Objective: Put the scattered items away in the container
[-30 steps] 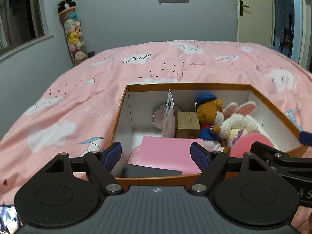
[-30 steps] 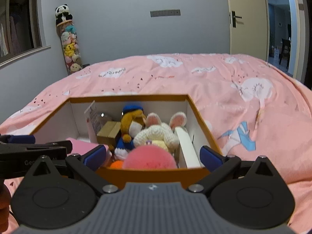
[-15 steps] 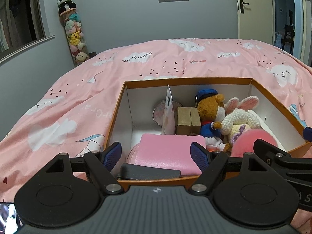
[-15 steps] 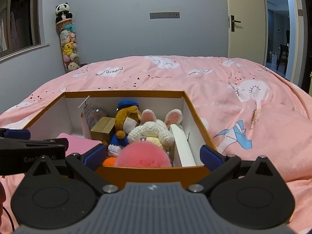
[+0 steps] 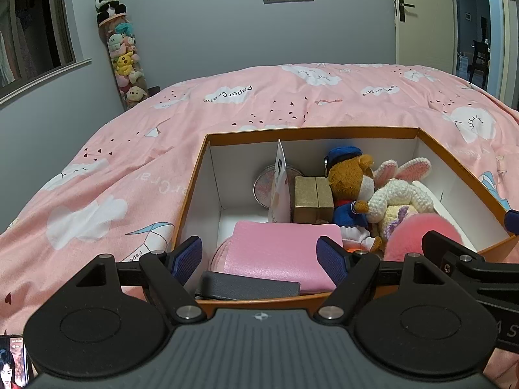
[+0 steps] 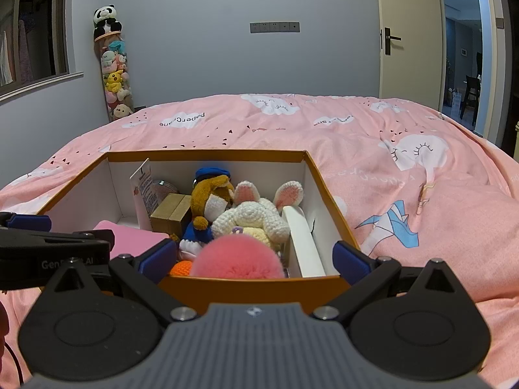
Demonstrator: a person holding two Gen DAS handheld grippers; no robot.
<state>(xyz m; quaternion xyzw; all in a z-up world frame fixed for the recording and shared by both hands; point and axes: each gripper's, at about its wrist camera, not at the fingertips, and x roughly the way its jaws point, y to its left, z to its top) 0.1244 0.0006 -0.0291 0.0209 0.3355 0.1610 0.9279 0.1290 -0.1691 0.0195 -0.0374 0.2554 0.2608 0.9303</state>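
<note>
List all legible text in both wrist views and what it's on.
"PaperCrane", printed mirrored, on the white clouds of the pink bedspread.
"Gen", then glare-hidden letters, then "AI", on the left gripper body, seen from the right wrist.
"A S", cut off by the frame edge, on the right gripper body, seen from the left wrist.
Print on the upright card in the box: too small to read.
Phone screen text: blurred.

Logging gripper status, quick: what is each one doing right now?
Left gripper: open, holding nothing.
Right gripper: open, holding nothing.
</note>
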